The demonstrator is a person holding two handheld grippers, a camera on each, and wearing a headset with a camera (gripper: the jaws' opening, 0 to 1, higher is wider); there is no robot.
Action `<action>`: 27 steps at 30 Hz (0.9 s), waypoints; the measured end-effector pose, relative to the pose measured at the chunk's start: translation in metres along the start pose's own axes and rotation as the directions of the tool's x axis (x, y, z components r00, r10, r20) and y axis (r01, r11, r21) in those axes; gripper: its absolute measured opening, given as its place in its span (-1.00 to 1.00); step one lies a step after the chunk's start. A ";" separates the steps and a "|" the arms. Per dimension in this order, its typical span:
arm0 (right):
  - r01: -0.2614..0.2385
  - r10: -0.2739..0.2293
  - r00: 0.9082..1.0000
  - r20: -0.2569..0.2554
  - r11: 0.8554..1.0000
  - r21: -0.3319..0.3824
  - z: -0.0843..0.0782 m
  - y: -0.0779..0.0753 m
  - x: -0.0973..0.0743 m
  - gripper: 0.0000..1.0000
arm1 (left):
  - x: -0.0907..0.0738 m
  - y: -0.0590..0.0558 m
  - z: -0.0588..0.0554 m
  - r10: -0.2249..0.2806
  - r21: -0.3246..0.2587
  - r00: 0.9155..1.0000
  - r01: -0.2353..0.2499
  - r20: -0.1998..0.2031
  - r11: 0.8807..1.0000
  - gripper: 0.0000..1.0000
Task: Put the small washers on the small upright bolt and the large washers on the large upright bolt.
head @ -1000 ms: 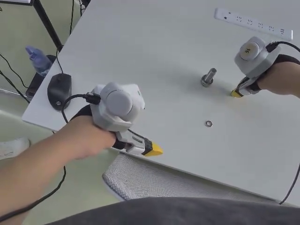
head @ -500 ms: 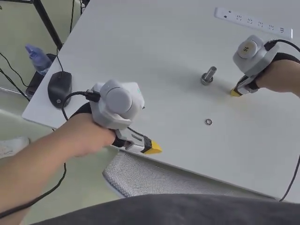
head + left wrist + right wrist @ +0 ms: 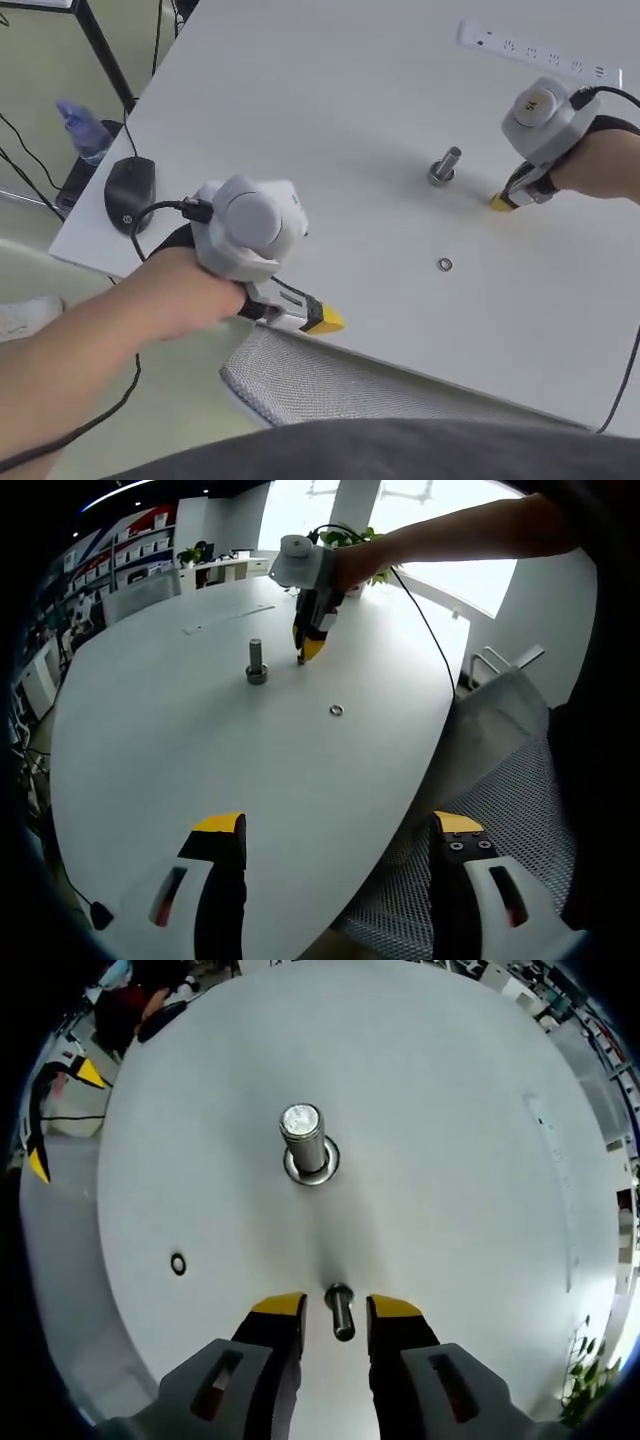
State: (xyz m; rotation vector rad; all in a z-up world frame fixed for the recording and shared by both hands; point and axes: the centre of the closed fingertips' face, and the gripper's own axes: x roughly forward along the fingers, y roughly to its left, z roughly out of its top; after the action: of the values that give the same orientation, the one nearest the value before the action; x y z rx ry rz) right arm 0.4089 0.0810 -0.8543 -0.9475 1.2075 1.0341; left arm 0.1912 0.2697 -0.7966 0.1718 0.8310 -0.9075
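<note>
Your left gripper [image 3: 338, 830] hung over the near edge of the white counter [image 3: 300, 100], above the mesh seat of a chair [image 3: 300, 385]. Its jaws were spread wide with nothing between them.

Your right gripper [image 3: 336, 1310] was down at the counter on the far right. Its jaws were narrow, one on each side of the small bolt [image 3: 340, 1312]. In the right gripper view a thin strip of counter showed between the bolt and each yellow tip, so they looked just apart from it, not clamped.

The large bolt [image 3: 303, 1135] stood upright just beyond the small one, with a wider metal ring at its foot. I cannot tell whether that ring was a washer or part of the bolt. One small washer [image 3: 445, 265] lay flat on the bare counter, near the large bolt on your side of it and well apart from both grippers.

A power strip [image 3: 540, 55] lay along the far edge. A black mouse [image 3: 130, 192] sat at the left corner, and a blue bottle [image 3: 82, 125] stood beyond that corner, off the counter.
</note>
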 end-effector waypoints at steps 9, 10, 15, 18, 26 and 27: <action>0.021 -0.021 1.000 0.022 1.000 -0.014 0.005 -0.001 -0.026 -0.49 | -0.005 0.001 0.003 0.010 0.009 1.000 -0.010 0.016 1.000 0.49; 0.021 -0.021 1.000 0.022 1.000 -0.016 0.005 -0.002 -0.026 -0.49 | -0.005 0.002 0.004 0.011 0.009 1.000 -0.011 0.018 1.000 0.49; 0.028 -0.028 0.999 0.032 0.999 -0.025 0.009 -0.002 -0.030 -0.49 | -0.006 0.002 0.010 0.019 0.010 0.999 -0.019 0.040 1.000 0.52; 0.030 -0.029 0.999 0.032 0.999 -0.028 0.009 0.002 -0.036 -0.49 | -0.007 0.000 0.013 0.019 0.021 0.999 -0.020 0.044 1.000 0.53; 0.030 -0.030 0.998 0.047 0.999 -0.012 0.008 0.010 -0.049 -0.44 | -0.010 0.004 0.025 0.044 0.042 0.997 -0.047 0.066 0.998 0.70; 0.030 -0.029 0.998 0.047 0.999 -0.015 0.007 0.012 -0.050 -0.43 | -0.011 0.003 0.025 0.042 0.047 0.997 -0.045 0.063 0.998 0.70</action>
State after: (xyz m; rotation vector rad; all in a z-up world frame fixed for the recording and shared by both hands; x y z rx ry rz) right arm 0.3960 0.0857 -0.8038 -0.9457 1.1456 1.0376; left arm 0.2044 0.2669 -0.7728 0.2016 0.7454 -0.8883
